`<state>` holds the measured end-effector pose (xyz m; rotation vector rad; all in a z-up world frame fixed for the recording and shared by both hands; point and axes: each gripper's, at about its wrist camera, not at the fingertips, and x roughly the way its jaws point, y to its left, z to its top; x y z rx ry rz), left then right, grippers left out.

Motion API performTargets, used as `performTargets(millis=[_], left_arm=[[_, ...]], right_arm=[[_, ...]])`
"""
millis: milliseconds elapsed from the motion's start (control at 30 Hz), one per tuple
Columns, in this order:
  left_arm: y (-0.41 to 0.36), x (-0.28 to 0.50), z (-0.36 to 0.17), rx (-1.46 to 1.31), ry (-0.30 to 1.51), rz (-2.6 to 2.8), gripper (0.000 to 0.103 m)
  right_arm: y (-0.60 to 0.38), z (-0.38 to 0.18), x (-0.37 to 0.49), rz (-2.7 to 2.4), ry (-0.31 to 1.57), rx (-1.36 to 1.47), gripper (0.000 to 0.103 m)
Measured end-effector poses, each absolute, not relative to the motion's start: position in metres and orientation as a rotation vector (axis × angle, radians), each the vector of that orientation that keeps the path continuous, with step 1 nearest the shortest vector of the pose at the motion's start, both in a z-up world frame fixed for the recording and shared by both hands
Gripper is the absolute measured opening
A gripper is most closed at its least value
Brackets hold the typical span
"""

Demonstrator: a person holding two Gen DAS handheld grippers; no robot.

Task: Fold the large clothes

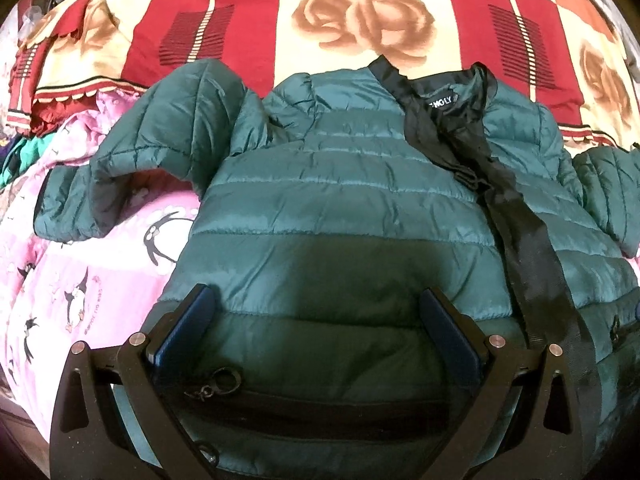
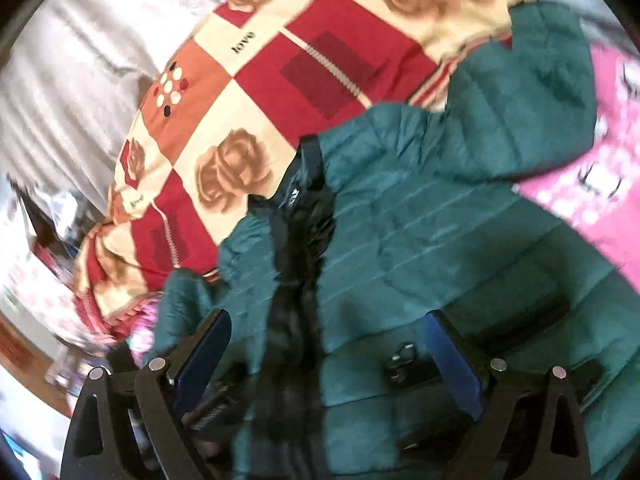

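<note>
1. Left view, far left: we see a pink sheet [image 1: 80, 264] with penguin prints under the sleeve [image 1: 132, 152].
2. Centre: green jacket [image 1: 344, 184] lies flat, front up, collar toward the red blanket [image 1: 360, 20].
3. Our left gripper [image 1: 316, 300] hangs over the hem, jaws apart, holding nothing.
4. Right view is blurred: right gripper [image 2: 328, 324] also spread wide above the black zipper strip [image 2: 296, 280].

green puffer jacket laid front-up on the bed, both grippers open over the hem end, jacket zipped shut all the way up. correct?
Not zipped. The left wrist view shows the green puffer jacket open at the front: its black lining shows from the collar down. The rest stands: it lies front-up on the bed, with the left gripper and right gripper open over the hem end.
</note>
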<state>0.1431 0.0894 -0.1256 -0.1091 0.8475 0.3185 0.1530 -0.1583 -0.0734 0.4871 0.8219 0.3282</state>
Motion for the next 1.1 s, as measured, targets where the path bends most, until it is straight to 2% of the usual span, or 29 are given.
performTargets(millis=[100, 467, 1100], left_arm=[[0.089, 0.138, -0.117, -0.108, 0.795, 0.319, 0.103], [0.073, 0.118, -0.084, -0.067, 0.586, 0.269, 0.103], [0.074, 0.120, -0.085, -0.056, 0.617, 0.265, 0.103]], right_arm=[[-0.153, -0.077, 0.144, 0.296, 0.753, 0.347, 0.096], [-0.164, -0.100, 0.156, 0.230, 0.853, 0.384, 0.096], [-0.155, -0.107, 0.161, 0.213, 0.884, 0.330, 0.096]])
